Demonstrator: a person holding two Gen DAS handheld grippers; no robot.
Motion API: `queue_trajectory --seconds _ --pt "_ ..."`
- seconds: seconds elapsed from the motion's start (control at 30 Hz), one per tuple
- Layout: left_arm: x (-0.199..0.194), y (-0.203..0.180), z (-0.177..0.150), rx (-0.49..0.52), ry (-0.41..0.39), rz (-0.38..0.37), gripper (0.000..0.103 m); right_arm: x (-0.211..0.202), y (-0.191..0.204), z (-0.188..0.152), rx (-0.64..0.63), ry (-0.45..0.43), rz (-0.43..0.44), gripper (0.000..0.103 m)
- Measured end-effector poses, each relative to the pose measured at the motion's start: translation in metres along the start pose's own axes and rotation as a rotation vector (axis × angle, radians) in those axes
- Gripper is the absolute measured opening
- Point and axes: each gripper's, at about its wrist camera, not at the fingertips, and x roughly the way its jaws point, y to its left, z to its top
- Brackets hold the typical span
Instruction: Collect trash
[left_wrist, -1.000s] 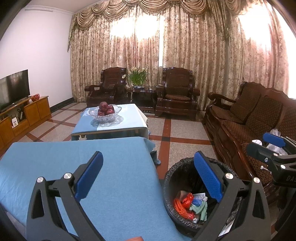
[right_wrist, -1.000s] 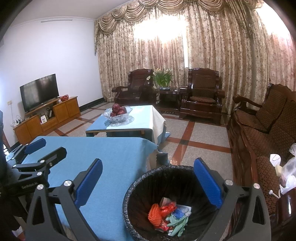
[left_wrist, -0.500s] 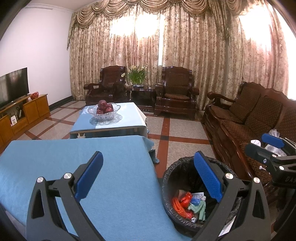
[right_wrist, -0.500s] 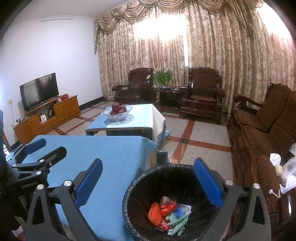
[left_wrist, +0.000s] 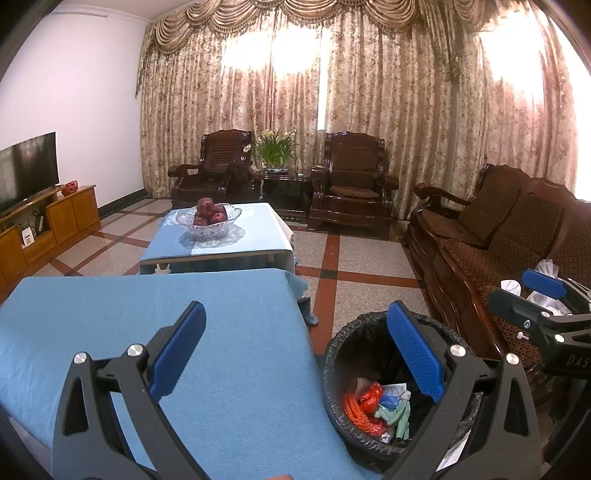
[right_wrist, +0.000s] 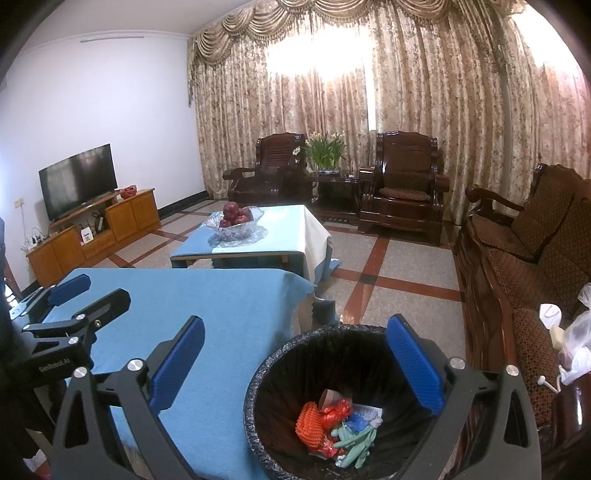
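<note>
Two handheld grippers are held side by side above a blue-clothed table (left_wrist: 155, 332) in a curtained living room. The left gripper (left_wrist: 295, 350) is seen with its blue-padded fingers spread wide and nothing between them; the right gripper (right_wrist: 295, 354) is likewise wide open and empty. Just beside the table's right edge a black-lined trash bin (right_wrist: 273, 369) stands on the tiled floor — its rim is framed by the right gripper's fingers. The collected trash (right_wrist: 336, 424) is gathered at the bottom of the bin: an orange mesh piece, red wrappers, blue scraps and pale green gloves, lying in one touching heap. Farther back, a glass bowl of red apples (left_wrist: 208, 219) is set on a low coffee table (left_wrist: 258, 236) — well apart from the bin. A wooden sofa (left_wrist: 498, 236) is seen to the right.
</note>
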Motion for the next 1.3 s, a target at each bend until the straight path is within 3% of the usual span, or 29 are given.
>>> queue_trajectory --seconds 1.3 --pt "0.004 0.015 0.003 -0.008 -0.01 0.007 0.096 -0.001 0.017 -0.003 -0.013 -0.005 0.008 0.097"
